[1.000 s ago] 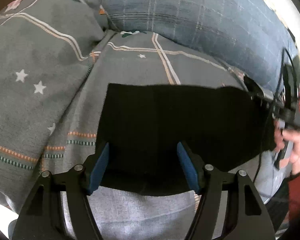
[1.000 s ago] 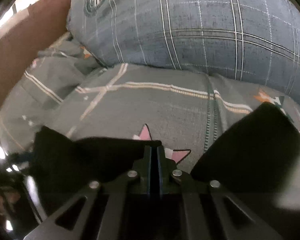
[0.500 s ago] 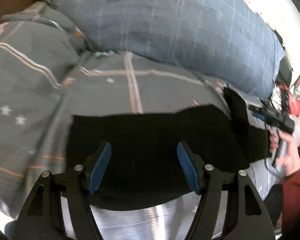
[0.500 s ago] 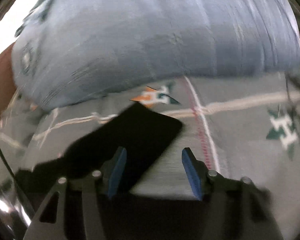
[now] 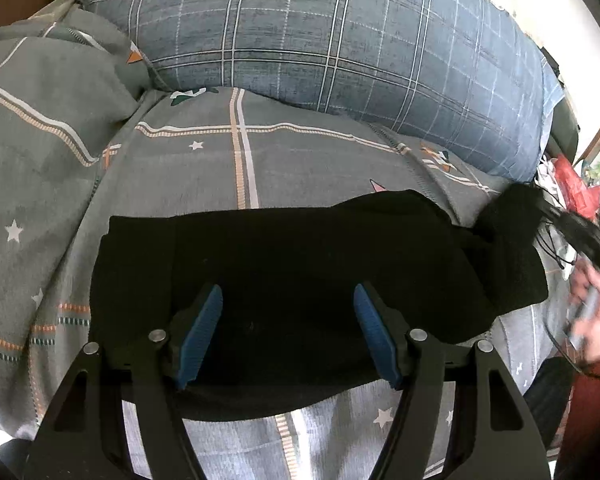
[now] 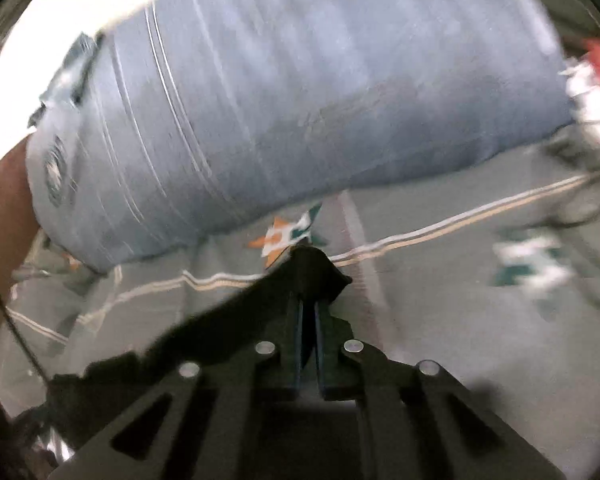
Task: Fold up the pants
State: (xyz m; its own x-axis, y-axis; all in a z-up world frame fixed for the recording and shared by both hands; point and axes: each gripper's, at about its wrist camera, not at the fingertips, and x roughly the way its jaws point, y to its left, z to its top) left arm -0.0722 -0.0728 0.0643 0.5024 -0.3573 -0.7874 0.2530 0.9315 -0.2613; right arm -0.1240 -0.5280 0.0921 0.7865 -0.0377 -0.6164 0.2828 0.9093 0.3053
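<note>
Directly ahead in the left wrist view, the left gripper [image 5: 287, 330] hangs with its blue-padded jaws spread wide and gripping nothing above the black fabric pants [image 5: 300, 280], which lie flat across the grey patterned bedsheet [image 5: 300, 160] below a blue plaid pillow [image 5: 340, 32], while the person's right hand [image 5: 592, 320] shows blurred at the pants' far right end. Over in the blurred right wrist view, the right gripper [image 6: 308, 312] has its jaws pressed narrow on a raised corner of the pants [image 6: 300, 276] above the sheet [image 6: 460, 300].

Matt black cloth pants [image 5: 300, 264] on soft printed grey cotton bedsheet [image 5: 300, 160]
</note>
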